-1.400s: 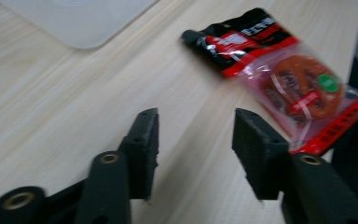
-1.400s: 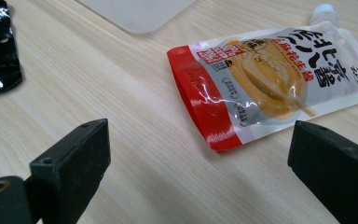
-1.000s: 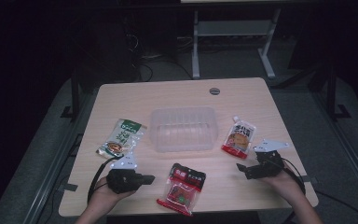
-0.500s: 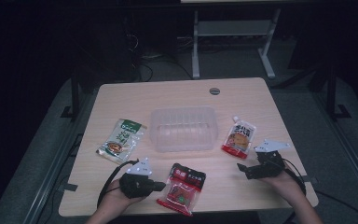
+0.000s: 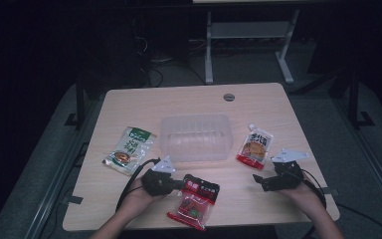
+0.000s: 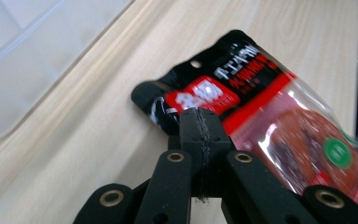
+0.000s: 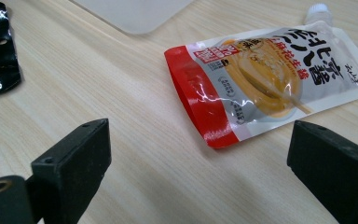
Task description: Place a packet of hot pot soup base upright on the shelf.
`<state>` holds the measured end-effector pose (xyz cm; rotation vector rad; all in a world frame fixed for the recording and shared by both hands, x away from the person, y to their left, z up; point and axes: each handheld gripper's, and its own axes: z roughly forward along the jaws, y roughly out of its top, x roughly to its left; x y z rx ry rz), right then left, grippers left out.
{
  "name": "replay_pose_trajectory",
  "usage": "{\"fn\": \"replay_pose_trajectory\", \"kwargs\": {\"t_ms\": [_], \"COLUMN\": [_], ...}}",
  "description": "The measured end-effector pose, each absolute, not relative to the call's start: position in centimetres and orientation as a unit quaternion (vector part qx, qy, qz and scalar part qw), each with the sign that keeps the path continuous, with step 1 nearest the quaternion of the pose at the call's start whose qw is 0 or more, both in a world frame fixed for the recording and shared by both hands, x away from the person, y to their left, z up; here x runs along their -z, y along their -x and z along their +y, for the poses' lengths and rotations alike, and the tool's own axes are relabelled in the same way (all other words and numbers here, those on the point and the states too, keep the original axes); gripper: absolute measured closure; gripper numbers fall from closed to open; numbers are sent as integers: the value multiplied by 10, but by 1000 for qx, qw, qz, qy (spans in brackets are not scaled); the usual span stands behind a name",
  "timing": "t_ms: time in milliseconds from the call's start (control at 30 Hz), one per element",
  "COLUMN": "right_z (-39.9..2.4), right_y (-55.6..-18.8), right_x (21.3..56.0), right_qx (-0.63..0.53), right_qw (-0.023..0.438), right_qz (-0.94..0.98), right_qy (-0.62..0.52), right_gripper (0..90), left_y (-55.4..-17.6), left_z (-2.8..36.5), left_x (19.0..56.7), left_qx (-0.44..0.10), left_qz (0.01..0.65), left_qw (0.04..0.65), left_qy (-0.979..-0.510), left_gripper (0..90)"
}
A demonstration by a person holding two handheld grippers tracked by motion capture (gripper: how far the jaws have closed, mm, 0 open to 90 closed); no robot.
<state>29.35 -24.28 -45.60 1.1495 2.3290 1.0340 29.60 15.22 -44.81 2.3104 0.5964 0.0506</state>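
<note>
counter (image 5: 129,107) first: clear plastic tub (image 5: 195,137) lies beyond both grippers. red-and-black snack pouch (image 6: 261,112) lies flat directly ahead of the left gripper (image 6: 199,122), whose jaws are pressed together at its black top edge. likely light, floppy, slick; the flat sealed top edge suits pinching. right gripper (image 7: 198,163) gapes wide, holding nothing, sauce pouch (image 7: 270,70) just ahead.
</note>
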Motion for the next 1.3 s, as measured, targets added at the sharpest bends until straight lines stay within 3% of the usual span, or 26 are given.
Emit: {"fn": "replay_pose_trajectory", "kwargs": {"t_ms": [500, 767, 1067, 1300], "right_z": [-245, -247, -246, -246], "right_y": [-293, -292, -292, -293], "right_x": [455, 456, 457, 457], "right_qx": [-366, -366, -362, -360], "right_qw": [174, 175, 173, 173], "right_qz": [819, 817, 818, 819], "right_qy": [-406, -410, -412, -412], "right_gripper": [58, 58, 58, 58], "left_y": [-312, -270, -227, -220], "left_z": [113, 125, 140, 124], "left_x": [452, 430, 430, 441], "left_qx": [-34, -2, 37, 58], "left_qz": [197, 192, 198, 177], "left_qw": [356, 375, 397, 373], "left_qy": [-913, -907, -896, -909], "left_gripper": [897, 896, 896, 896]}}
